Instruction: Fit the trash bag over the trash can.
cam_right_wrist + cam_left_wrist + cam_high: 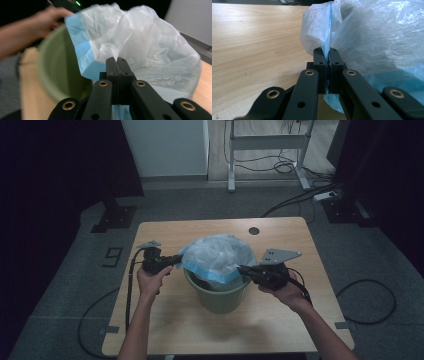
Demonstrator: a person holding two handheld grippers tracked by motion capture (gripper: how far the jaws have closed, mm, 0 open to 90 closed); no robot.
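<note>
A green bucket (220, 297) stands mid-table, and a translucent white plastic bag (215, 255) with a blue band is lifted over its mouth. My left gripper (177, 260) is at the bag's left edge. In the left gripper view my left gripper (327, 53) is shut, with the blue band of the bag (374, 37) pinched between the jaws. My right gripper (241, 269) is at the bucket's right rim. In the right gripper view my right gripper (117, 61) is shut on a bunched fold of the bag (150, 45) above the bucket (57, 65).
The wooden table (165, 330) has a round cable hole (254, 230) near its far edge. On the floor behind stand a white desk frame (267, 142) and a power strip (325, 196) with cables. Gripper cables trail off both table sides.
</note>
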